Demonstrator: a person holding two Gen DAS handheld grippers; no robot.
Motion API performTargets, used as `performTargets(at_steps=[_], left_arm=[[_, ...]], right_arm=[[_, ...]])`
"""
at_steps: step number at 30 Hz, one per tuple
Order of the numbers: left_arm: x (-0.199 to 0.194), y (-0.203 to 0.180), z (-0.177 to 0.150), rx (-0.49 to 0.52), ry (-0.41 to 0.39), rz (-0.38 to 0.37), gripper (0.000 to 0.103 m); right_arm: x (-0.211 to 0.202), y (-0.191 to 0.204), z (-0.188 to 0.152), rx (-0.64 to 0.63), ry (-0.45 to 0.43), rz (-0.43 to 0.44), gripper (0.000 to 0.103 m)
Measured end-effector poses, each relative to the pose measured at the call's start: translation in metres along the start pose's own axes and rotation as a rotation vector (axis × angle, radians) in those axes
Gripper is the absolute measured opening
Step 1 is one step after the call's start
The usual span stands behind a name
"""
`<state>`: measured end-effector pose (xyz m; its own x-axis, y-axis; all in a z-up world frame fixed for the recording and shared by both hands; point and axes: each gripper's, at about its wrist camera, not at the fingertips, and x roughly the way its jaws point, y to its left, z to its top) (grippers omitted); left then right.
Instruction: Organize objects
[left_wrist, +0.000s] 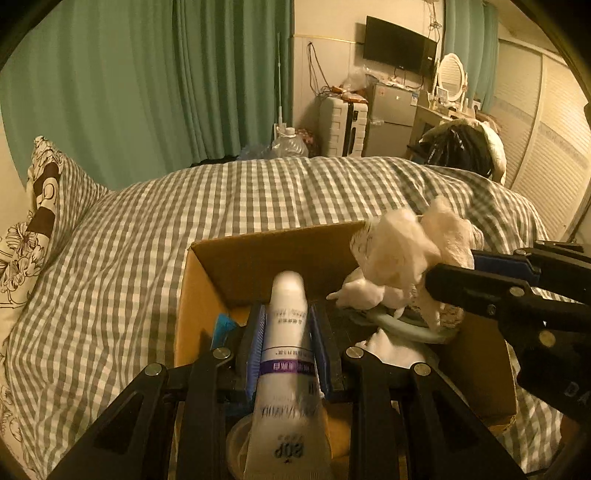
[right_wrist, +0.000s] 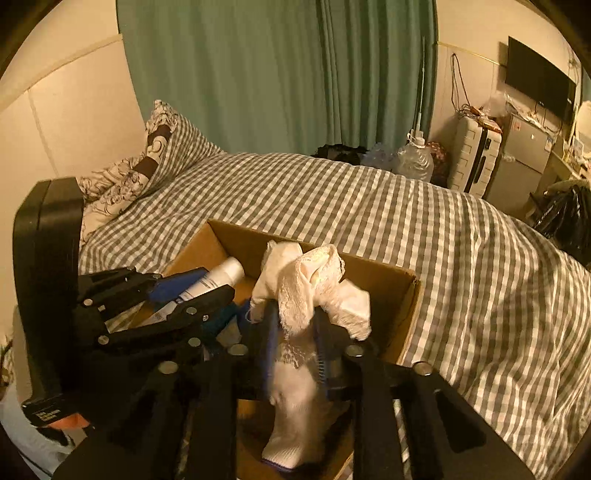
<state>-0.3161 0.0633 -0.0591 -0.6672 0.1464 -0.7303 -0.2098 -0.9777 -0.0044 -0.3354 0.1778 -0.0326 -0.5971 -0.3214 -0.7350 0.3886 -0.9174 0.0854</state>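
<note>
Left claw (left_wrist: 286, 354) pinching tube (left_wrist: 286, 332) | right claw (right_wrist: 295, 354) pinching cloth (right_wrist: 310, 284) | release both low inside box (left_wrist: 255, 254).

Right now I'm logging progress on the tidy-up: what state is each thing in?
Left tongs: shut on the white tube, over the box.
Right tongs: shut on the white cloth bundle, over the box.
Cardboard box: open-topped, on the bed, partly filled.
Checked bedcover: spread, rumpled.
Green curtains: drawn.
Wall TV: off.
</note>
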Motion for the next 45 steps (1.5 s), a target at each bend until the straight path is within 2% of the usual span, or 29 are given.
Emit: performTargets(at_steps=[2,3,4,5,6,10,12,16,18,20,24,26,29,33,35,40,43,45], left_arm=[[-0.004,0.000,-0.001,0.001,-0.006,0.001,0.028],[-0.006,-0.001,0.000,0.003,-0.006,0.000,0.030],[-0.007,0.000,0.000,0.003,-0.009,0.001,0.037],[-0.013,0.000,0.000,0.000,-0.019,0.007,0.053],[-0.018,0.000,0.001,-0.006,-0.030,0.013,0.064],[-0.043,0.001,0.008,-0.037,-0.079,0.009,0.068],[-0.058,0.003,0.011,-0.048,-0.103,0.012,0.075],[-0.093,0.003,0.018,-0.049,-0.171,0.032,0.082],[-0.114,0.003,0.021,-0.049,-0.212,0.044,0.091],[-0.137,0.000,0.024,-0.053,-0.257,0.060,0.096],[-0.175,-0.001,0.026,-0.053,-0.322,0.076,0.101],[-0.196,-0.004,0.024,-0.051,-0.366,0.111,0.103],[-0.224,-0.007,0.017,-0.040,-0.423,0.133,0.103],[-0.259,-0.012,0.003,-0.027,-0.493,0.170,0.103],[-0.277,-0.016,-0.007,-0.024,-0.528,0.178,0.103],[-0.296,-0.016,-0.034,-0.042,-0.560,0.173,0.103],[-0.293,-0.014,-0.054,-0.065,-0.539,0.129,0.103],[-0.286,-0.011,-0.075,-0.105,-0.536,0.111,0.103]], right_arm=[[-0.005,0.000,-0.001,0.012,-0.013,-0.010,0.042],[-0.009,-0.002,-0.002,0.023,-0.025,-0.018,0.045],[-0.012,-0.004,-0.001,0.032,-0.033,-0.022,0.046],[-0.019,-0.005,-0.002,0.044,-0.044,-0.025,0.047],[-0.023,-0.006,-0.001,0.049,-0.051,-0.027,0.047],[-0.053,-0.004,0.001,0.055,-0.102,-0.064,0.054],[-0.070,-0.003,0.004,0.063,-0.131,-0.080,0.058],[-0.105,0.000,0.006,0.071,-0.188,-0.105,0.065],[-0.127,0.004,0.007,0.071,-0.228,-0.126,0.071],[-0.143,0.007,0.009,0.077,-0.262,-0.141,0.083],[-0.187,0.017,0.007,0.086,-0.326,-0.165,0.089],[-0.205,0.020,0.002,0.101,-0.334,-0.169,0.094],[-0.243,0.022,-0.015,0.148,-0.395,-0.184,0.103],[-0.286,0.023,-0.043,0.201,-0.486,-0.238,0.103],[-0.297,0.023,-0.056,0.209,-0.494,-0.278,0.103],[-0.309,0.028,-0.084,0.238,-0.516,-0.354,0.103],[-0.309,0.036,-0.113,0.279,-0.567,-0.334,0.103],[-0.295,0.041,-0.131,0.293,-0.571,-0.298,0.103]])
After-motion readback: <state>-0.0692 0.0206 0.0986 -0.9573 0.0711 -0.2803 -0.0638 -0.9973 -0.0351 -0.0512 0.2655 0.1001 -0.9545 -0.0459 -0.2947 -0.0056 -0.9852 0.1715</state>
